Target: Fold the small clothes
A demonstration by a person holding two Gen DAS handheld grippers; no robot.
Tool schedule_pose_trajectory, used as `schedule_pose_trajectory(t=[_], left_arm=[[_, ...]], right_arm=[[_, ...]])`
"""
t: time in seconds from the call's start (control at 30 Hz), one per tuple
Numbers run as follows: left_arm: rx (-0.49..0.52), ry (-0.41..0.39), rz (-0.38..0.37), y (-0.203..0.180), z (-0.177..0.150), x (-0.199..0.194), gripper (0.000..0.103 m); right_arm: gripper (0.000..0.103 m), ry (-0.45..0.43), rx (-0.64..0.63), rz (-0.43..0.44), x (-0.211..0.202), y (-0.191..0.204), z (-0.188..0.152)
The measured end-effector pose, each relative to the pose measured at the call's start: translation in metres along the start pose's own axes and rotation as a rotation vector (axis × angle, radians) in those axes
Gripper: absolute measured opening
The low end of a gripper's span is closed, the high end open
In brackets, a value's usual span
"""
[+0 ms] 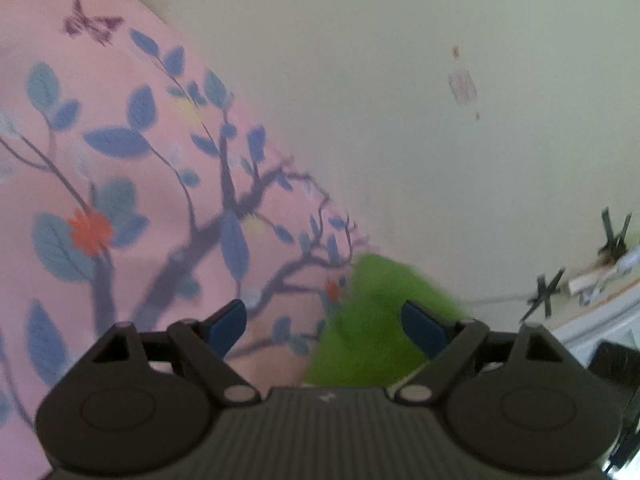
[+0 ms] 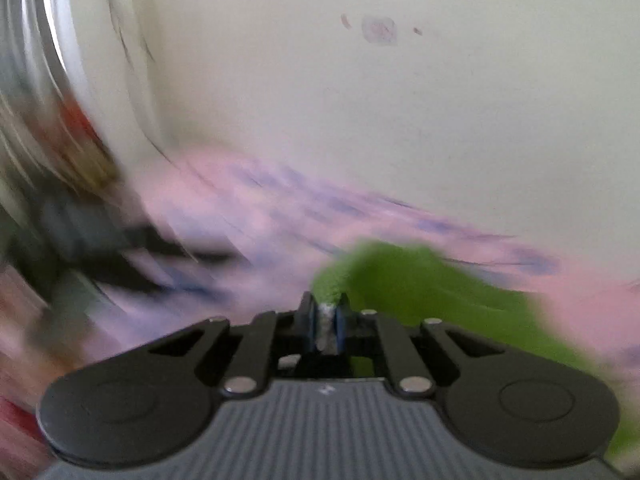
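Green garment (image 2: 420,284), a small piece of fuzzy cloth, lying on a pink floral sheet (image 1: 120,168) close to the pale wall (image 1: 400,100); its outline is blurred in both views. In the right wrist view one edge of the garment rises in a narrow fold to the right claw (image 2: 327,322), whose blue pads (image 2: 341,326) are pressed together on that edge, with a strip of pale grey-white material visible between them; the remainder of the cloth trails away to the right and downward, past the claw body. In the left wrist view the same garment (image 1: 372,320) lies at the edge of the sheet, its bulk between the spread blue fingertips (image 1: 228,326) of the left claw (image 1: 326,326) and nearer the right-hand one; the jaws stand wide apart and neither pad can be seen pressing on the cloth. The sheet bears blue-grey leaves, dark branches, orange flowers and a purple butterfly (image 1: 92,24). The wall carries a faint reddish stain (image 1: 463,87), which also appears in the right wrist view (image 2: 379,31). Dark tape crosses (image 1: 544,292) and some pale cable or clutter lie at the foot of the wall on the right. The left part of the right wrist view is smeared by motion and cannot be read
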State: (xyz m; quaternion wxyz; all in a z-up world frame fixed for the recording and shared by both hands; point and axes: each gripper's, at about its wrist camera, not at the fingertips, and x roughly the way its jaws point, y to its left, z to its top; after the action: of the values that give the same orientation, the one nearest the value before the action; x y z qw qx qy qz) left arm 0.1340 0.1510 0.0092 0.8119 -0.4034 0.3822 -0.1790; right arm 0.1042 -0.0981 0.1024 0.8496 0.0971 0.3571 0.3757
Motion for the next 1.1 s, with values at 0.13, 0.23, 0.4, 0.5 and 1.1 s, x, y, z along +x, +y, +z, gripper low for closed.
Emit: schedule_pose_trajectory(t=[0.13, 0.23, 0.4, 0.5, 1.1], left_arm=[[-0.075, -0.095, -0.005, 0.02, 0.012, -0.027, 0.089], [-0.095, -0.151, 0.034, 0.029, 0.02, -0.039, 0.089], [-0.083, -0.148, 0.07, 0.031, 0.024, -0.036, 0.089], [-0.048, -0.124, 0.084, 0.026, 0.021, -0.029, 0.09], [0.071, -0.047, 0.174, 0.009, 0.0, 0.005, 0.091]], right_arm=[[0.001, -0.08, 0.029, 0.213, 0.037, 0.004, 0.024], [0.002, -0.036, -0.019, 0.033, 0.086, 0.002, 0.024], [0.041, -0.035, -0.093, -0.195, 0.089, -0.005, 0.021], [0.041, -0.078, -0.098, -0.175, 0.041, -0.011, 0.013], [0.052, 0.038, -0.15, -0.471, -0.042, -0.098, -0.08]])
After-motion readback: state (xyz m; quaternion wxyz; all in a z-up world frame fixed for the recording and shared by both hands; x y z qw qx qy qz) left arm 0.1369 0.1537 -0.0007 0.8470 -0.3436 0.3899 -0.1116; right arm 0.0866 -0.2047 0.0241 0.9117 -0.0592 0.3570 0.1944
